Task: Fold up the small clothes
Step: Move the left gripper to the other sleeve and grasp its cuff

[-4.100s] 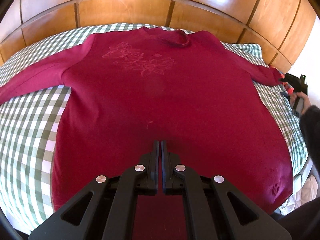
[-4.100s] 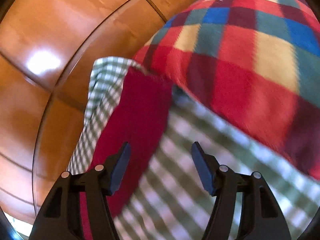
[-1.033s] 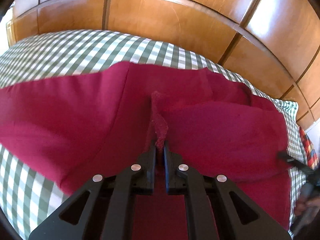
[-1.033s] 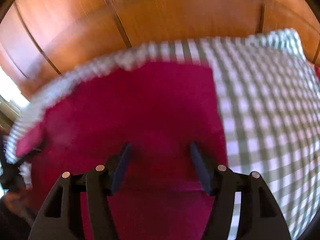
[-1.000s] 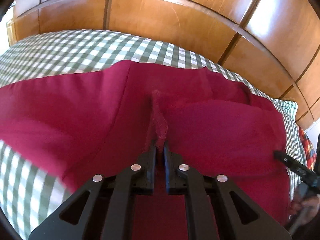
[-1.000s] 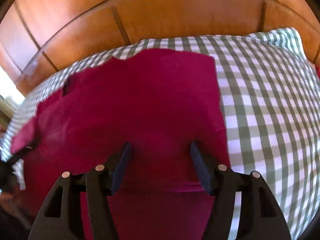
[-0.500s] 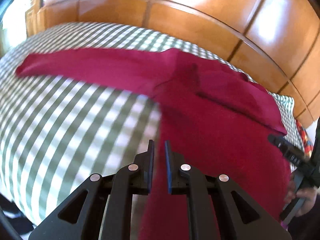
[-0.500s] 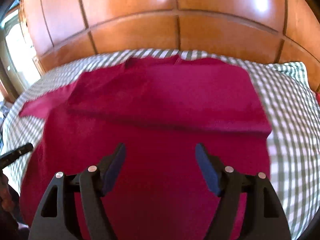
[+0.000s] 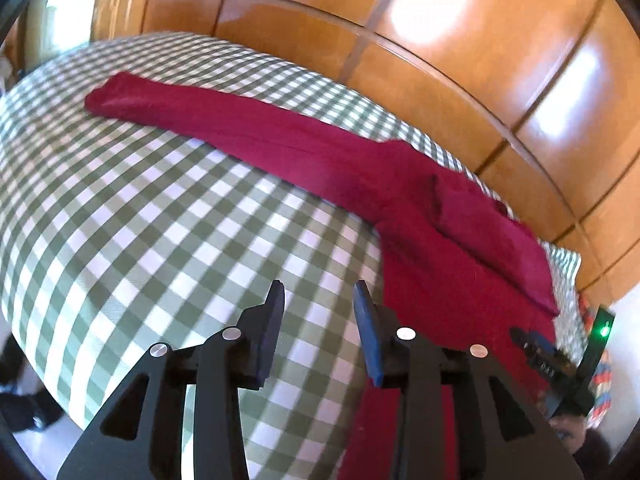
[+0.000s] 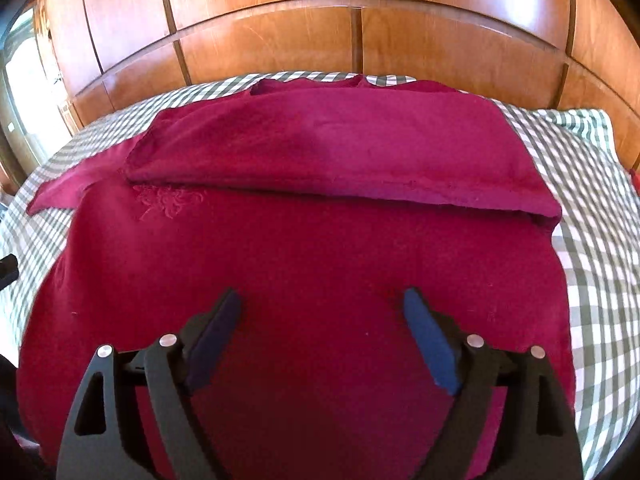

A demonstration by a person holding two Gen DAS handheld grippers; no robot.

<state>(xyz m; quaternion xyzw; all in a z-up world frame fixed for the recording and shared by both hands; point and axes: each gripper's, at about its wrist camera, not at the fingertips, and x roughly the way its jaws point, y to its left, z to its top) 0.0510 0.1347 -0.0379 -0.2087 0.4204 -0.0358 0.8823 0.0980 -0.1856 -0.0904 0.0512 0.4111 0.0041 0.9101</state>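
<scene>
A dark red sweater (image 10: 320,248) lies on the green-and-white checked bedspread (image 10: 600,240). One side is folded over the body as a wide flap (image 10: 340,144); an embroidered flower (image 10: 168,200) shows below it. In the left wrist view the sweater (image 9: 448,264) lies to the right and its long sleeve (image 9: 224,120) stretches out to the left. My left gripper (image 9: 319,292) is open and empty above the bedspread, left of the sweater's edge. My right gripper (image 10: 322,304) is wide open and empty above the sweater's lower body; it also shows in the left wrist view (image 9: 560,364).
A wooden panelled headboard (image 10: 360,28) runs along the far side of the bed. A red plaid blanket (image 9: 600,376) lies at the bed's right end. The bed's edge drops off at the lower left of the left wrist view.
My left gripper let go of the folded sweater edge, opened, and swung left over the bedspread towards the outstretched sleeve. My right gripper drew back from the sweater, still open.
</scene>
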